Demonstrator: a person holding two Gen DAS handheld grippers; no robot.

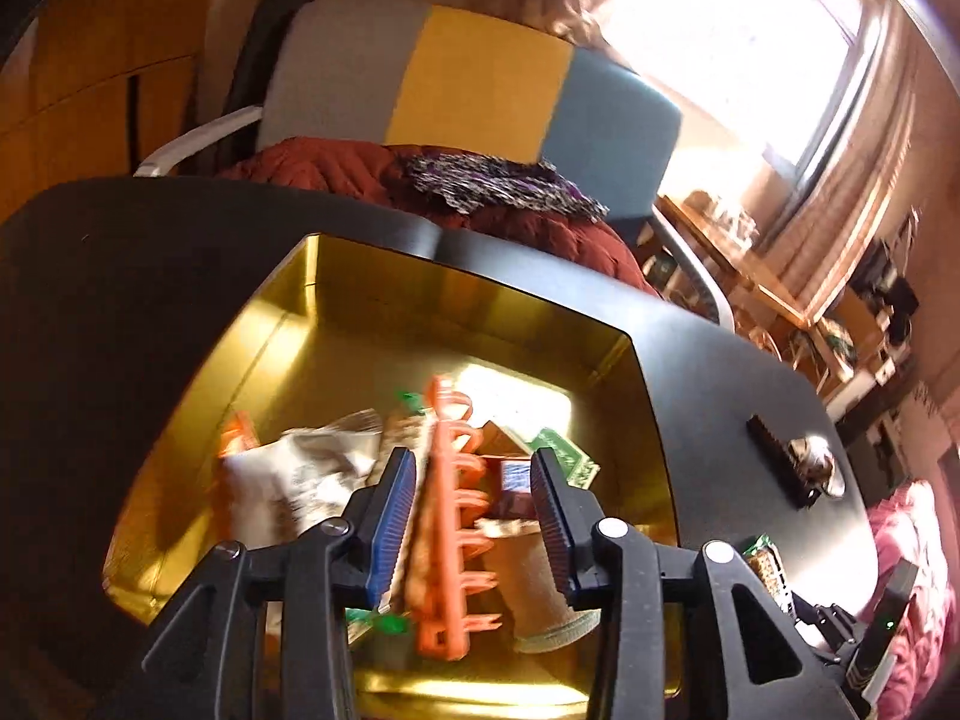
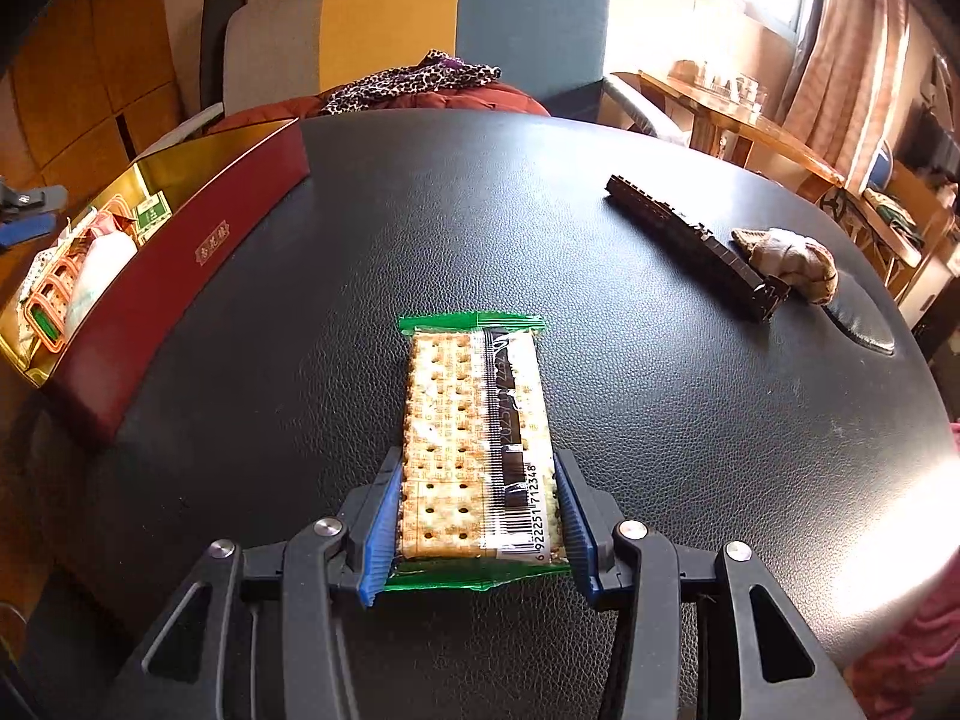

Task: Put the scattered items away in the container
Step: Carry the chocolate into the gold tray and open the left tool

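Over the gold-lined container (image 1: 336,312), the left hand-held gripper (image 1: 474,498) hangs with its jaws spread, an orange comb-like clip (image 1: 453,516) and a cracker packet blurred between the pads and seemingly dropping free onto the wrappers already inside. On the black desk (image 2: 660,420), the right hand-held gripper (image 2: 477,528) pinches the near end of a green-edged packet of crackers (image 2: 474,420), which lies flat, well apart from the red-sided container (image 2: 180,276) at the desk's left edge. A black comb (image 2: 690,240) and a balled-up sock (image 2: 792,264) remain touching each other at the far right. The step in hand appears to be a drop on one side and a pickup on the other; next, the crackers would need lifting clear and carrying left over the container's rim before release.
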